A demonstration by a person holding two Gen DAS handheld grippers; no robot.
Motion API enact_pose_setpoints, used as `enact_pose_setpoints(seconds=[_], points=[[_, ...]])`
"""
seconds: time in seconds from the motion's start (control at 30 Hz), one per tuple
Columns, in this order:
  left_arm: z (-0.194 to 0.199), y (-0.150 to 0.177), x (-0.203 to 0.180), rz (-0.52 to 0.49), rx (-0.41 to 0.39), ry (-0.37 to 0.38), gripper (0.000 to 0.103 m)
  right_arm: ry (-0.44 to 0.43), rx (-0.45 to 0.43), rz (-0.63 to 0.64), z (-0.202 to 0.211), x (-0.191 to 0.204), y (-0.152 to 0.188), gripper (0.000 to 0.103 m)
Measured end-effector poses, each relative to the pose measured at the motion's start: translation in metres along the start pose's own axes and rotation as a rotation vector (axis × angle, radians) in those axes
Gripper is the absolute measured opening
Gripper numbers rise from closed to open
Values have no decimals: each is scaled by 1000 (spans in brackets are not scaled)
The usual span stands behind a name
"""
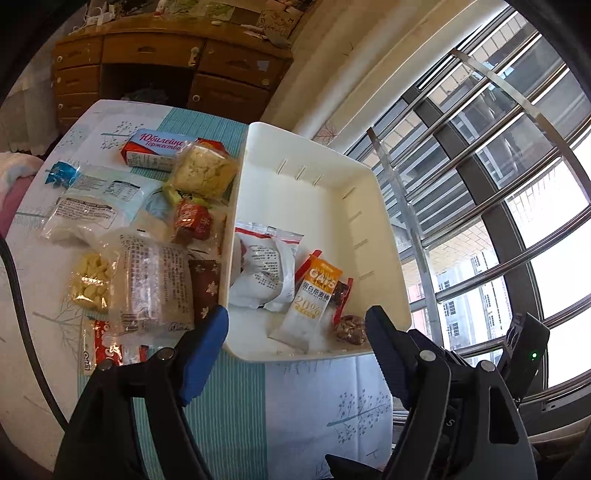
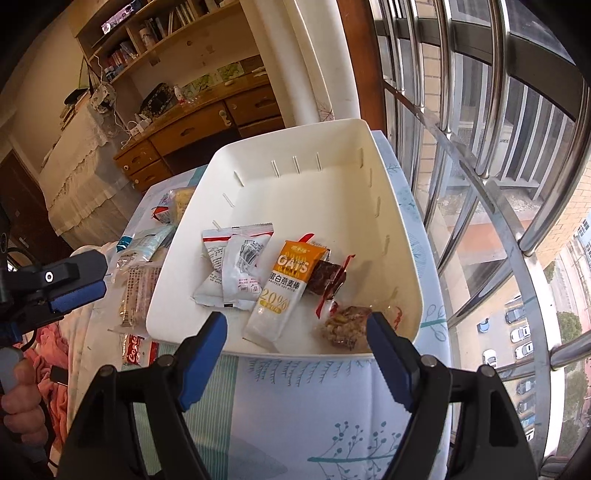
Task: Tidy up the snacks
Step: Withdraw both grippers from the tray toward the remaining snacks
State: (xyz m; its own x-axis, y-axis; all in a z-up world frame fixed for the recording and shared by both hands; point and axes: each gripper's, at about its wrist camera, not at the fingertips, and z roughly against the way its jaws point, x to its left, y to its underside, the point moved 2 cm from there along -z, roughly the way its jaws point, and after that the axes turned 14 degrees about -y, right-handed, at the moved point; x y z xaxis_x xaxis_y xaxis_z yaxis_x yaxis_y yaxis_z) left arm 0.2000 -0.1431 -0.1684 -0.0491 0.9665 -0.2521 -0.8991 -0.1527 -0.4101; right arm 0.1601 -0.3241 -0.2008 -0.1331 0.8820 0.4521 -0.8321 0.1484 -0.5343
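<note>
Both tools gaping, nothing held. Left tool (image 1: 295,325) and right tool (image 2: 295,328) at white bin (image 2: 369,147) near rim; far half bare. Oats bar (image 2: 284,288) inside; loose snacks (image 1: 147,236) crowd table (image 1: 303,398) left of bin.

We are in a home, likely a bedroom or study. A wooden desk (image 2: 192,125) with drawers stands by the wall, bookshelves (image 2: 162,33) above it crowded with books. A lace cover (image 2: 77,155) drapes nearby furniture. The table wears a printed tablecloth (image 2: 306,402), beside a barred window (image 2: 491,147) overlooking parked cars.
</note>
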Motion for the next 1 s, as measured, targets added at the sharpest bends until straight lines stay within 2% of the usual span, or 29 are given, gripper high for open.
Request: enact_pose_setpoints(seconds=[0.17, 0.43, 0.63, 0.8, 1.0], points=[[4, 11, 27, 28, 19, -53, 77, -5, 21, -20, -10, 11, 8, 78], [17, 22, 86, 88, 37, -195, 79, -39, 69, -49, -21, 35, 23, 78], [28, 20, 132, 130, 52, -273, 81, -54, 92, -72, -34, 55, 30, 78], [33, 12, 162, 108, 58, -322, 81, -55, 107, -103, -46, 73, 36, 78], [35, -1, 187, 63, 76, -329, 81, -46, 101, -141, -60, 96, 41, 78]])
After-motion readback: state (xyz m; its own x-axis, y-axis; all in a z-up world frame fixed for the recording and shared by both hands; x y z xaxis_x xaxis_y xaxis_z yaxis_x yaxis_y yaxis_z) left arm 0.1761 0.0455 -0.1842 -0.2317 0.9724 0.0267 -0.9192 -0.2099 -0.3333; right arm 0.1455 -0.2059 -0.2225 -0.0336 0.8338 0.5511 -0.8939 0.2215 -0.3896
